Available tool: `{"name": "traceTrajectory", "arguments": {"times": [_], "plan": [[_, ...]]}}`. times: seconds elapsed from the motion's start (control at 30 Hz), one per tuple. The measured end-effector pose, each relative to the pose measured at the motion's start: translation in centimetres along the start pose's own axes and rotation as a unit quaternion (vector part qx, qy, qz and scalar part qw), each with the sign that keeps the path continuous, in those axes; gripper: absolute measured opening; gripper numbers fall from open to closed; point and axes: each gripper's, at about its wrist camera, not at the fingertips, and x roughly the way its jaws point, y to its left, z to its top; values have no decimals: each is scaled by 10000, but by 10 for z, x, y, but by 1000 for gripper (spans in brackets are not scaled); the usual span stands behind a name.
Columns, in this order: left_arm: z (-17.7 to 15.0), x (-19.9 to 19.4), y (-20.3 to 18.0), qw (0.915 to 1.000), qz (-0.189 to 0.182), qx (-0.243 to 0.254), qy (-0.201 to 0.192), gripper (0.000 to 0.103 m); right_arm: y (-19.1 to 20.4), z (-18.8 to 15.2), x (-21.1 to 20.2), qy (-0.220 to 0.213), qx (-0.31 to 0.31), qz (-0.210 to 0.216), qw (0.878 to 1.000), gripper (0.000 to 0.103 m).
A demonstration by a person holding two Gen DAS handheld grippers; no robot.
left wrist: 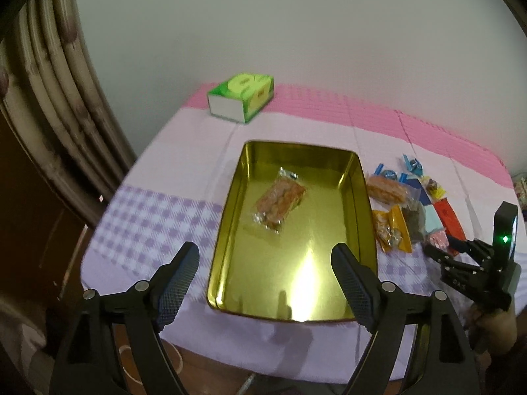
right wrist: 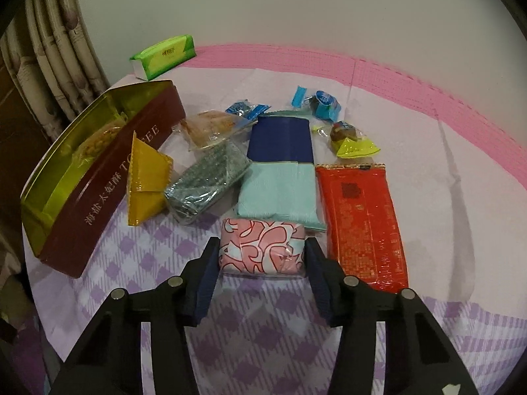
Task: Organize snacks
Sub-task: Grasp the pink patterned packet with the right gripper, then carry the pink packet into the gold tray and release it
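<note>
A gold-lined tin (left wrist: 227, 217) with dark red outer walls (right wrist: 108, 197) lies open on the checked cloth. One clear-wrapped orange snack (left wrist: 280, 202) lies inside it. My left gripper (left wrist: 265, 250) hangs open above the tin's near end, with nothing between its fingers. To the right of the tin, my right gripper (right wrist: 262, 243) is down at the cloth. Its pads press both sides of a pink patterned packet (right wrist: 262, 250). In the left wrist view that gripper (left wrist: 444, 250) shows at the right edge, beside the snack pile.
Loose snacks lie right of the tin: a yellow packet (right wrist: 145, 177), a grey-green packet (right wrist: 207, 181), a blue and teal packet (right wrist: 280, 171), a long red packet (right wrist: 359, 220) and small blue candies (right wrist: 324, 102). A green tissue box (left wrist: 242, 97) stands at the back. A curtain hangs at left.
</note>
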Motion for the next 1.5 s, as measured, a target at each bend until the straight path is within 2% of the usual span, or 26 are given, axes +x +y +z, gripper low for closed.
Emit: {"name": "traceTrajectory", "arguments": {"times": [0.1, 0.23, 0.33, 0.43, 0.5, 0.57, 0.67, 0.77, 0.83, 1.0, 1.17, 1.37, 1.5], "plan": [[-3, -3, 10, 9998, -46, -182, -5, 83, 1, -5, -19, -143, 85, 31, 9999, 45], [-7, -7, 19, 9996, 31, -287, -65, 91, 11, -2, -57, -447, 127, 300, 9985, 45], [-8, -7, 18, 9998, 66, -185, -49, 91, 34, 22, -80, -689, -119, 590, 9958, 45], [-8, -10, 12, 9999, 92, 7, -56, 91, 58, 49, -84, -820, -354, 959, 9914, 45], [-7, -14, 7, 9996, 176, 180, -111, 94, 73, 64, -79, -818, -508, 1098, 9893, 45], [-6, -20, 1, 9981, 433, 375, -239, 96, 93, 83, -65, -731, -742, 1274, 9864, 45], [-9, -28, -3, 9934, 725, 647, -616, 96, 122, 101, -39, -515, -1068, 1289, 9845, 45], [-11, -30, -1, 9937, 487, 734, -692, 96, 150, 112, -12, -285, -1425, 1240, 9816, 45], [-11, -28, 0, 9936, 484, 753, -685, 96, 160, 115, 2, -136, -1576, 1204, 9800, 45], [-8, -11, 12, 9974, 231, 561, -401, 96, 182, 120, 35, 227, -1923, 1046, 9755, 45], [-5, -1, 28, 9996, 19, 175, -242, 96, 189, 121, 60, 567, -1945, 965, 9745, 45], [-6, 6, 28, 9997, 44, 190, -169, 96, 203, 125, 84, 779, -1851, 878, 9757, 45], [-6, 8, 28, 9998, 26, 175, -122, 96, 204, 132, 89, 610, -1597, 866, 9815, 47]]}}
